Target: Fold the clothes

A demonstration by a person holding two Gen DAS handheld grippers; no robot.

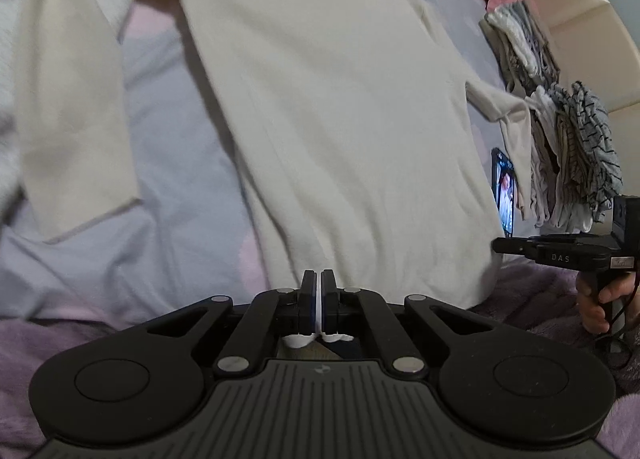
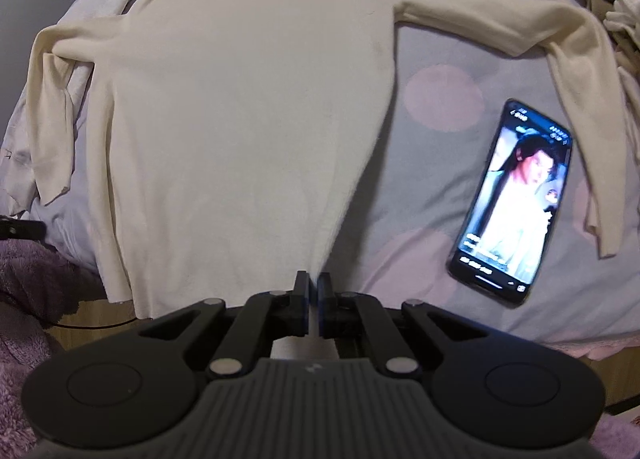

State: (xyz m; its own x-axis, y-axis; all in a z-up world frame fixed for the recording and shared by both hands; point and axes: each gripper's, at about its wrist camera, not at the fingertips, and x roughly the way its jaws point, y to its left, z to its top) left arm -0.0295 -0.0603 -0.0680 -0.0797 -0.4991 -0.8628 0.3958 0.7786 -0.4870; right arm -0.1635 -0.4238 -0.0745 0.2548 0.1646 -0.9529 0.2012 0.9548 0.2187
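Observation:
A cream long-sleeved sweater (image 1: 328, 99) lies spread flat on the bed, hem toward me, both sleeves out to the sides; it also shows in the right wrist view (image 2: 240, 119). My left gripper (image 1: 319, 279) is shut on the sweater's hem near its left corner; white fabric shows between the pads. My right gripper (image 2: 313, 279) is shut on the hem at its right corner, and it shows from the side in the left wrist view (image 1: 500, 245).
A lit phone (image 2: 516, 195) lies on the lilac spotted sheet (image 2: 432, 187) right of the sweater, under the right sleeve (image 2: 576, 99). Folded clothes (image 1: 568, 147) are stacked at the right. A purple fluffy blanket (image 2: 24, 279) is at the near left edge.

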